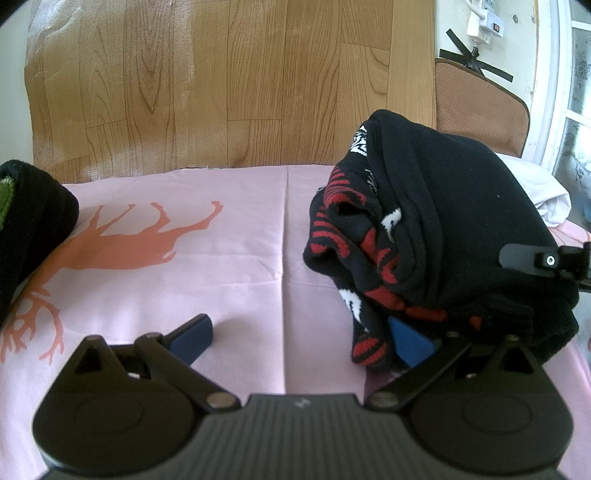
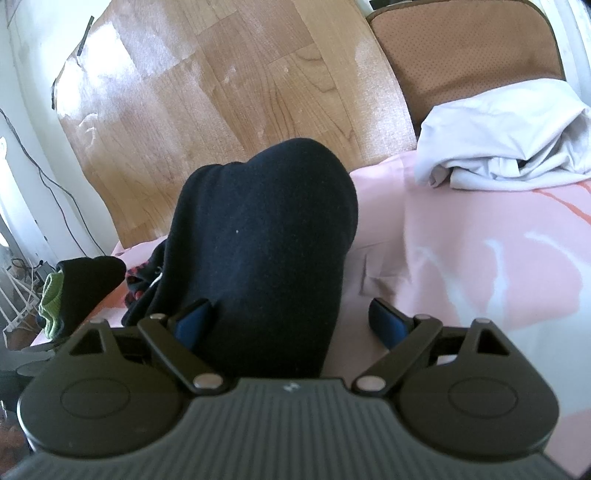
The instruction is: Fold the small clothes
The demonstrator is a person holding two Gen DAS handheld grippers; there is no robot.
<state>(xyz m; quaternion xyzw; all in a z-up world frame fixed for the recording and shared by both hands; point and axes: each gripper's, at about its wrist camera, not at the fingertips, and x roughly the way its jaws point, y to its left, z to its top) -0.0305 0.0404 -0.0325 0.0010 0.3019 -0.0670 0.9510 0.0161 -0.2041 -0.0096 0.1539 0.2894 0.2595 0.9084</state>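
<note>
Left gripper (image 1: pixel 301 341): nearest in the left wrist view, low over the pink sheet (image 1: pixel 221 266). Jaws spread wide, nothing between them. Left blue pad (image 1: pixel 194 338) over bare sheet; right blue pad (image 1: pixel 410 345) touching the lower edge of the dark garment.

Right gripper (image 2: pixel 293 317): nearest in the right wrist view. Jaws spread wide. The dark fabric runs down between the fingers, against the left blue pad (image 2: pixel 194 321) and apart from the right one (image 2: pixel 388 325); not clamped.

Black knit garment (image 1: pixel 436 236): a bunched heap on the right part of the sheet in the left wrist view, plain black outside, red stripes and white pattern showing in the folds on its left side. In the right wrist view it rises as a rounded black mound (image 2: pixel 266 240) directly ahead of the gripper.

Pink sheet: printed with an orange deer figure (image 1: pixel 140 243), creased down the middle.

Second dark knit item with green trim (image 1: pixel 29 225): at the left edge of the sheet, well apart from the heap.

White cloth (image 2: pixel 509 147): crumpled, at the far right of the sheet.

Brown cushion (image 2: pixel 461 55): behind the white cloth.

Wood-grain panel (image 1: pixel 221 81): upright behind the sheet.

White socket fitting (image 1: pixel 485 24): on the wall, top right.
</note>
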